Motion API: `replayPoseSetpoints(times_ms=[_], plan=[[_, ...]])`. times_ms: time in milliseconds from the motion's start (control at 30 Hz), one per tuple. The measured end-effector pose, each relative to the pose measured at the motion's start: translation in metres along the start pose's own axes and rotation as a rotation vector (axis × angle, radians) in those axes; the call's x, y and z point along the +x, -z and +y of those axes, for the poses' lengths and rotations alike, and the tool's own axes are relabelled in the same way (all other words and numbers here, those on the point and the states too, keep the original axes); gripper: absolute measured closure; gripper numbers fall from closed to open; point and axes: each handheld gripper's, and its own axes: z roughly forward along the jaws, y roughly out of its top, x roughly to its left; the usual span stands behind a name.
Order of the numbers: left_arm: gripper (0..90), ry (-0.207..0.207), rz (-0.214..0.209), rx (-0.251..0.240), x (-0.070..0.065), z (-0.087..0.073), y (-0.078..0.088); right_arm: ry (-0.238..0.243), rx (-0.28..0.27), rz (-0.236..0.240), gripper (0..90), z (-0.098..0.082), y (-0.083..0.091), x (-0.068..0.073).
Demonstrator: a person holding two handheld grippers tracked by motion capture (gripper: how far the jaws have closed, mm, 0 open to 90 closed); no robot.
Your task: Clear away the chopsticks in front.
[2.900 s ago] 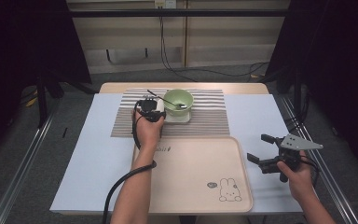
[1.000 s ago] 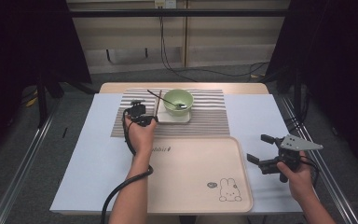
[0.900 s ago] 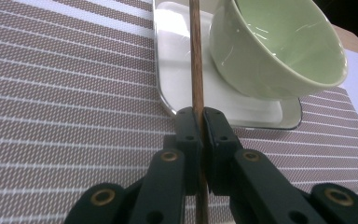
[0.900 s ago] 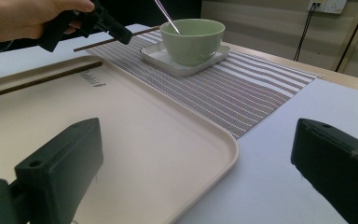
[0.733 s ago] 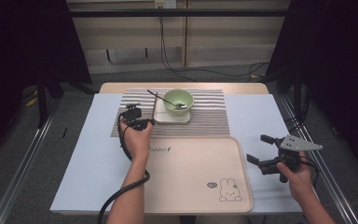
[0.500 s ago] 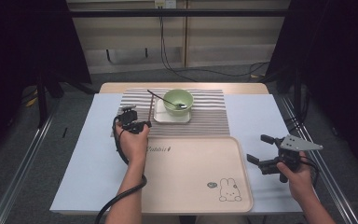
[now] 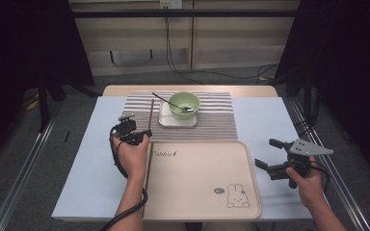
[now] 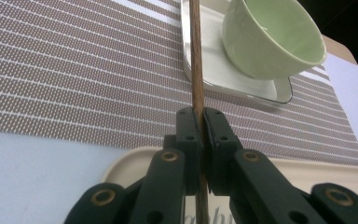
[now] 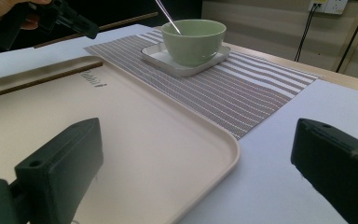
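My left gripper (image 7: 134, 135) (image 8: 202, 116) is shut on a long wooden chopstick (image 7: 151, 113) (image 8: 196, 65), which runs out past the jaws over the striped placemat (image 7: 212, 126) (image 8: 74, 70). The gripper hovers at the tray's far left corner, left of the green bowl (image 7: 184, 103) (image 8: 270, 39). The bowl has a spoon (image 7: 166, 101) in it and sits on a white square plate (image 7: 176, 121) (image 8: 261, 91). My right gripper (image 7: 266, 154) (image 9: 198, 135) stands open and holds nothing, at the right edge of the beige tray (image 7: 202, 192) (image 9: 168, 140).
A second wooden stick (image 7: 145, 192) (image 9: 42, 80) lies along the tray's left edge. The tray carries a rabbit drawing (image 7: 233, 196) at its near right. A white sheet (image 7: 91, 163) covers the table. Metal rails (image 7: 24, 168) run along both sides.
My left hand has drawn back from the bowl, leftward and toward the near side, with the chopstick still in its jaws. The right gripper has stayed where it was.
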Motion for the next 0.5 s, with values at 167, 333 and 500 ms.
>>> replayPoseSetpoints(times_ms=[167, 333, 500], plan=[[86.0, -0.005, -0.007, 0.0, 0.0, -0.01, 0.007, -0.007, 0.0, 0.001, 1.6, 0.0, 0.001, 0.0], [86.0, -0.011, -0.008, -0.003, 0.001, -0.019, 0.014, -0.007, -0.001, -0.003, 1.6, 0.0, 0.001, 0.0], [86.0, -0.016, -0.007, -0.003, 0.002, -0.026, 0.018, -0.007, -0.002, -0.002, 1.6, 0.0, 0.0, 0.001]])
